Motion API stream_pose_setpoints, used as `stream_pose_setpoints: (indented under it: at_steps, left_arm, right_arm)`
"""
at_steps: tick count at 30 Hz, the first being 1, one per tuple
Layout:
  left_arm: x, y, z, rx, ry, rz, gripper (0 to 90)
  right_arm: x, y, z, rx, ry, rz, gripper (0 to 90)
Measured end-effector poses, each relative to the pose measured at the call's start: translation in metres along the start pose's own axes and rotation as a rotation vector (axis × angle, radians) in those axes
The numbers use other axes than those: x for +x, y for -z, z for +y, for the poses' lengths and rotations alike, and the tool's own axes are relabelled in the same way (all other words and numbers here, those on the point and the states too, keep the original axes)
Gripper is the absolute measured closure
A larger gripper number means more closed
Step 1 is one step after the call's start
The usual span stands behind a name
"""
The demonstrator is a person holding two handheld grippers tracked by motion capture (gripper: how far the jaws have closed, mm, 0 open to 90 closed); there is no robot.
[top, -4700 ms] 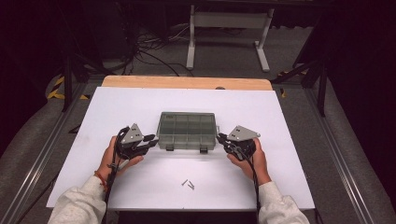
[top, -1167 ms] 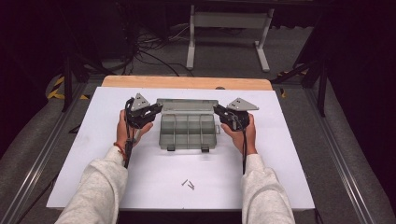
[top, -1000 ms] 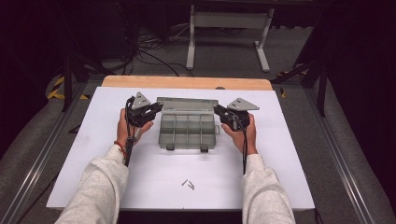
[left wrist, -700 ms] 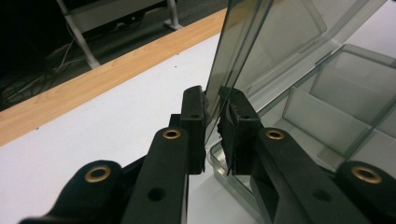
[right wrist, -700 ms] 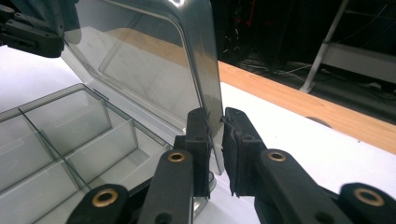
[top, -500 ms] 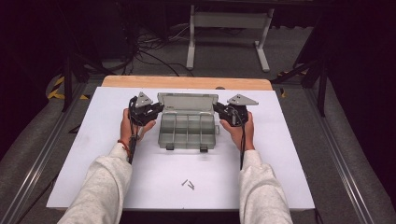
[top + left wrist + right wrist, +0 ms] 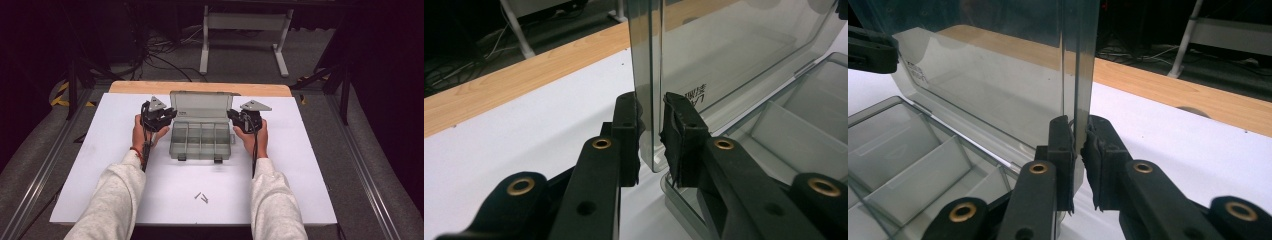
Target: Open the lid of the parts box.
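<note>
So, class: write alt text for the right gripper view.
Two black tool jaws pinch the side edge of a clear organizer box's raised lid. Empty compartments of the box lie at left, on a white table with a wooden far edge.

Organizer box (image 7: 201, 141): clear smoky grey, w/ see-through grey lid (image 7: 201, 105), small dark print on it. Table mat (image 7: 300, 165): white; table edge (image 7: 200, 88): light wood. Gripper jaws black, brass rivets. Sleeves (image 7: 111, 200): light grey.
</note>
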State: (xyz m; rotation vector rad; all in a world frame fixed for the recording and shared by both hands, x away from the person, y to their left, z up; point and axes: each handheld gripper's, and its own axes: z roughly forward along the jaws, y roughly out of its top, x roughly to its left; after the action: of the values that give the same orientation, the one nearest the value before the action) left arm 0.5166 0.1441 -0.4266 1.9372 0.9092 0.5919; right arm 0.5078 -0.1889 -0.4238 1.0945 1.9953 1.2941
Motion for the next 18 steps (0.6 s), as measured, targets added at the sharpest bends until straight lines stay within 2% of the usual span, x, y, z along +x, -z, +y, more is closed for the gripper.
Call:
stream_pose_setpoints:
  at_steps: [8, 18]
  left_arm:
    - [0.0007, -0.004, -0.0019, 0.015, 0.004, 0.016, 78.7]
    - [-0.0001, -0.0087, -0.0052, 0.039, 0.014, 0.024, 79.8]
  right_arm:
    - [0.0011, -0.0054, -0.0046, 0.0, -0.009, -0.03, 83.3]
    - [0.001, -0.0088, -0.009, 0.006, -0.026, -0.037, 83.3]
